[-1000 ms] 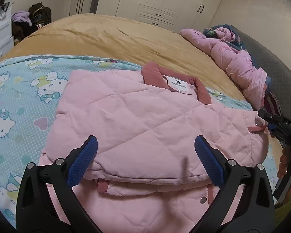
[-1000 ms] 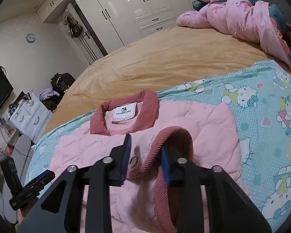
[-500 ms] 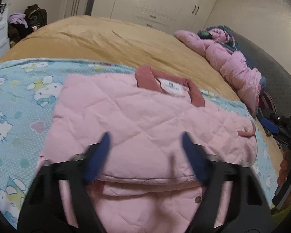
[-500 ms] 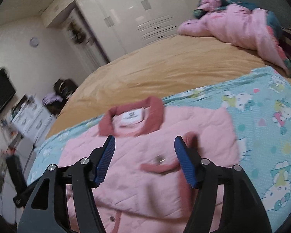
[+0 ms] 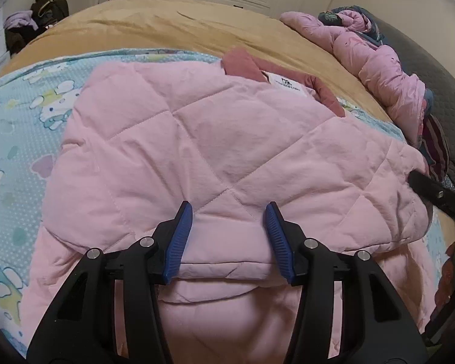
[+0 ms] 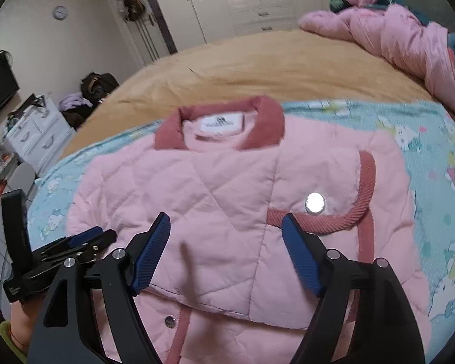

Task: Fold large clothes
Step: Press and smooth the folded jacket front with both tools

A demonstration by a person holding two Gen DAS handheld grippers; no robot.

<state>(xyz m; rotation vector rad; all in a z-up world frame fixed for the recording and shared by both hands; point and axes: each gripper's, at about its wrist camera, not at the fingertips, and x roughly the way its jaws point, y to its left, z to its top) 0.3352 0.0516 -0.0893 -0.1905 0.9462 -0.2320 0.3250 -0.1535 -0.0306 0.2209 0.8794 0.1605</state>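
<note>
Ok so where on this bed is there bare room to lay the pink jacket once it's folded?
The tan bedspread beyond the jacket's collar is bare up to the wardrobe end. The cartoon blanket shows free strips either side of the pink jacket. It is crowded along the headboard side, where the bunched pink quilt lies.

We are seeing soft, even indoor light, glare blowing out the snap button (image 6: 315, 202), motion blur in the right view, fisheye edges darkening.
</note>
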